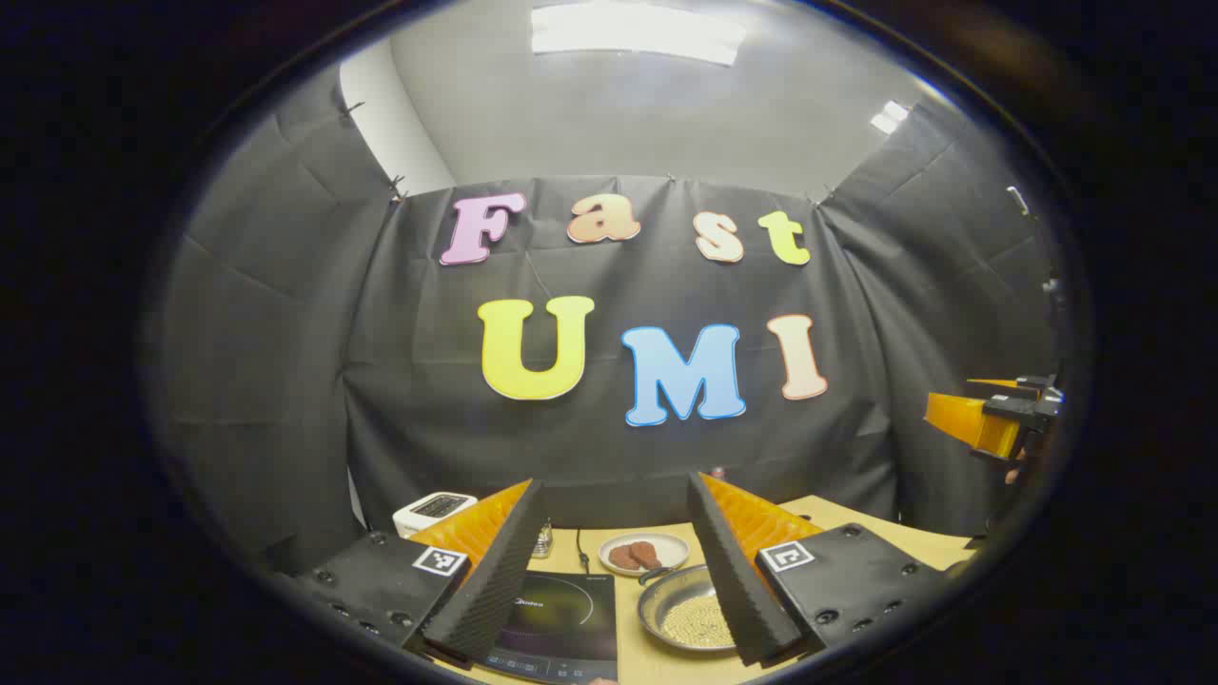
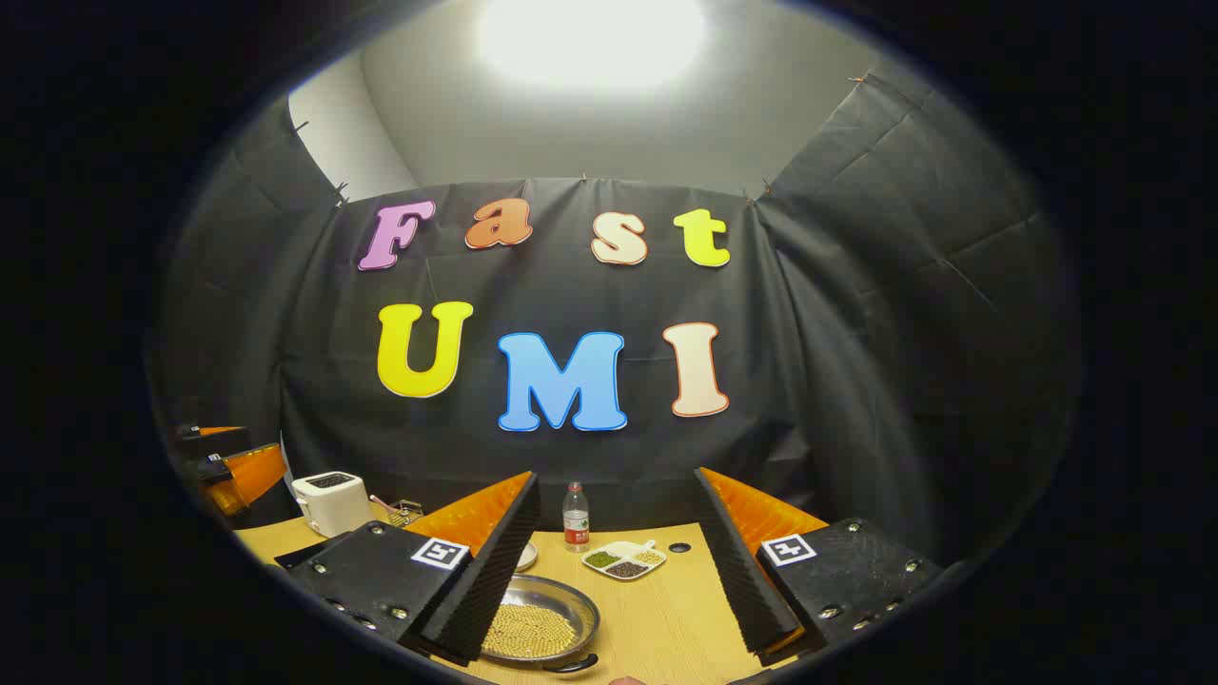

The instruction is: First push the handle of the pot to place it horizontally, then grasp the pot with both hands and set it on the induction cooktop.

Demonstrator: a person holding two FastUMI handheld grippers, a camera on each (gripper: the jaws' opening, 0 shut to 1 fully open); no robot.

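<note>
The pot (image 1: pixel 685 616) is a shallow metal pan with small yellow beads in it, standing on the wooden table (image 1: pixel 657 666) just right of the black induction cooktop (image 1: pixel 561 618). A dark handle (image 1: pixel 656 574) shows on its far rim. My left gripper (image 1: pixel 616 480) is open, high above the cooktop and the pot, holding nothing. In the right gripper view the pot (image 2: pixel 538 628) lies low between the fingers, with a dark handle (image 2: pixel 574 663) at its near rim. My right gripper (image 2: pixel 617 474) is open and holds nothing. Each gripper also appears at the other view's edge: right gripper (image 1: pixel 999 419), left gripper (image 2: pixel 228 466).
A white plate (image 1: pixel 644 552) with brown food pieces sits behind the pot. A white toaster (image 2: pixel 331 501) stands at the back left. A small bottle (image 2: pixel 575 517) and a divided dish of beans (image 2: pixel 623 561) stand near the back wall. Bare table (image 2: pixel 666 618) lies right of the pot.
</note>
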